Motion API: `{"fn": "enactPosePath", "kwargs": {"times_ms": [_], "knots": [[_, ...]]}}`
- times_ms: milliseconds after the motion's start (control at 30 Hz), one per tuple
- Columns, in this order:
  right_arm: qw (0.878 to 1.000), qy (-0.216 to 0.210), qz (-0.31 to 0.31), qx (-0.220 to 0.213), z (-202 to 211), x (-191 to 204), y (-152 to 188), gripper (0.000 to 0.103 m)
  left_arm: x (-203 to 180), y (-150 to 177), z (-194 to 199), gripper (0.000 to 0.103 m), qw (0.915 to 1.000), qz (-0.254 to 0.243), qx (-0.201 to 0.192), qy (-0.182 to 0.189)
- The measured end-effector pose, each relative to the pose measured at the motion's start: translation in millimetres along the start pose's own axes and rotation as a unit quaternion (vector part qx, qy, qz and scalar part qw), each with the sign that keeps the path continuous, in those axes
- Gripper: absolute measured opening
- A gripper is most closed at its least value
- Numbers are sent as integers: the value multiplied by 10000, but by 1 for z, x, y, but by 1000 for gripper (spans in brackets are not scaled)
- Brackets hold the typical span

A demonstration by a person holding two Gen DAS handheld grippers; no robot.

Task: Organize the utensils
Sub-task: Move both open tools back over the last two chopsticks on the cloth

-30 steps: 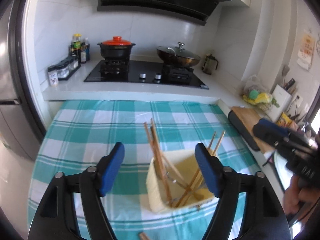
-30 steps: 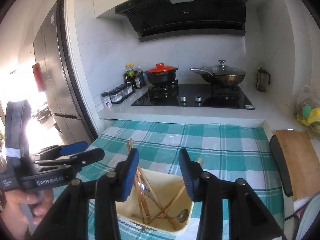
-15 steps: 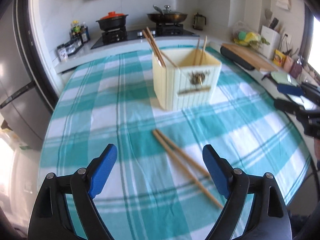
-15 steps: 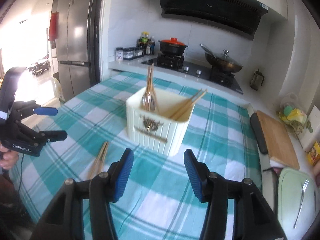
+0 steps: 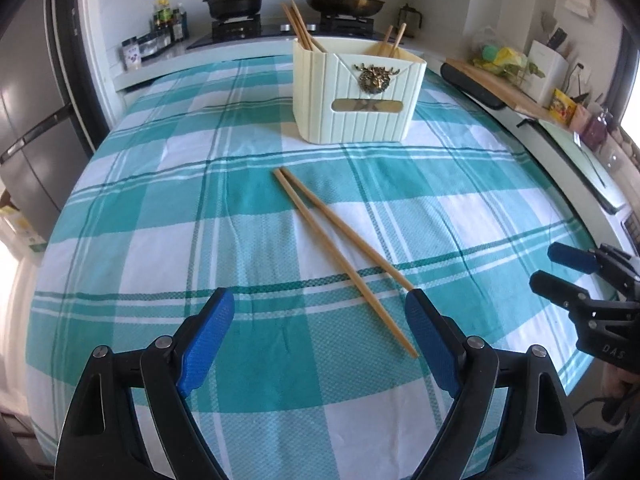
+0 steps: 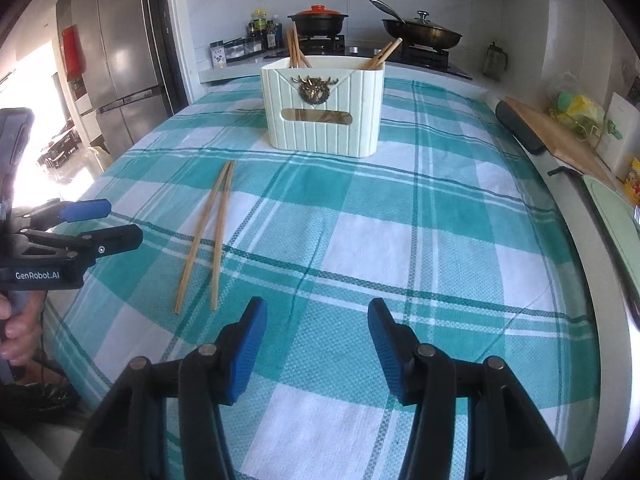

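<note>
Left tongs (image 6: 100, 222), body label "GenRobot.AI", gaping, empty.

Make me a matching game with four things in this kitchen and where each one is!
Things:
1. loose chopsticks
2. cream utensil box
3. pot with the orange lid
4. cutting board

Places:
A. on the stove at the back
B. lying flat on the checked cloth
C. on the counter to the right of the table
D. standing upright on the cloth, with chopsticks sticking out of it

Pairs: 1-B, 2-D, 3-A, 4-C
</note>
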State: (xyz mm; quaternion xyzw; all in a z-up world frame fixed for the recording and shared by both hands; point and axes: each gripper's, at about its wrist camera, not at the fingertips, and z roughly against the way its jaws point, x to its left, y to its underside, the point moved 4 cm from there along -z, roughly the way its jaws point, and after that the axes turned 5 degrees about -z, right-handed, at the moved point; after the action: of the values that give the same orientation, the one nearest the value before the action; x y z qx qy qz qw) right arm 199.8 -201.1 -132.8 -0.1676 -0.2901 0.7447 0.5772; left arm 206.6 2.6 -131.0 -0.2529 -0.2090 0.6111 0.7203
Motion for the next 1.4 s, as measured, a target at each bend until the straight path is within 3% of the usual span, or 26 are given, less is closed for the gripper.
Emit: {"fn": "enactPosePath", "kwargs": {"times_ms": [333, 1400], "knots": [[9999, -109, 53, 16, -9, 10, -3, 54, 21, 6, -2, 88, 9993, 282, 27, -249], [9996, -94, 159, 190, -19, 24, 0, 54, 52, 20, -5, 88, 9962, 741, 81, -457]]}}
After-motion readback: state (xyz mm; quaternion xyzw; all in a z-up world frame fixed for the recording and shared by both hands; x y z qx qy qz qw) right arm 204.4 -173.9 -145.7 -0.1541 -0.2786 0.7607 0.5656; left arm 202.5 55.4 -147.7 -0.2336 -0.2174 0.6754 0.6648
